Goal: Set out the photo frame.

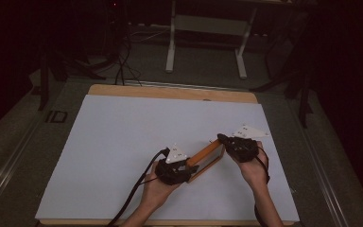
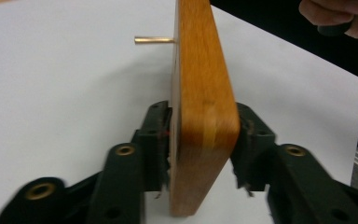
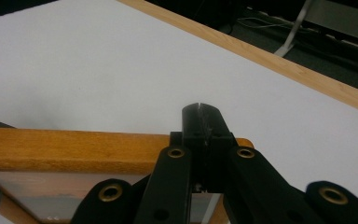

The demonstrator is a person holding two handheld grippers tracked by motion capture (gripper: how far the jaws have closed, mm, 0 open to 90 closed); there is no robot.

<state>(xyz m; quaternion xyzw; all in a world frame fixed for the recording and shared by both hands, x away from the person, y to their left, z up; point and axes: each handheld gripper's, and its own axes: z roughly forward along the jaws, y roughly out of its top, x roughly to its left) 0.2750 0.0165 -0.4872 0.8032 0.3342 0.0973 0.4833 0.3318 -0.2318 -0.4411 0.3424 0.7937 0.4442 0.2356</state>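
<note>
A wooden picture frame (image 1: 205, 158) stands on edge on the white sheet, between my two grippers. My left gripper (image 1: 192, 168) straddles its near end. In the left gripper view the jaws flank the wood (image 2: 200, 93) with a thin gap at each pad, so the left gripper (image 2: 204, 135) is open. A brass pin (image 2: 154, 40) sticks out of the frame's side. My right gripper (image 1: 222, 138) is at the frame's far end. In the right gripper view its tips (image 3: 199, 109) are pressed together above the frame's rail (image 3: 74, 149), with nothing visible between them. Glass (image 3: 37, 191) shows below the rail.
The white sheet (image 1: 123, 142) covers a wooden table whose far edge (image 1: 170, 92) shows bare. White desk legs (image 1: 205, 23) and cables (image 1: 123, 56) lie on the dark floor beyond. The person's right hand (image 2: 340, 18) appears at the top right of the left gripper view.
</note>
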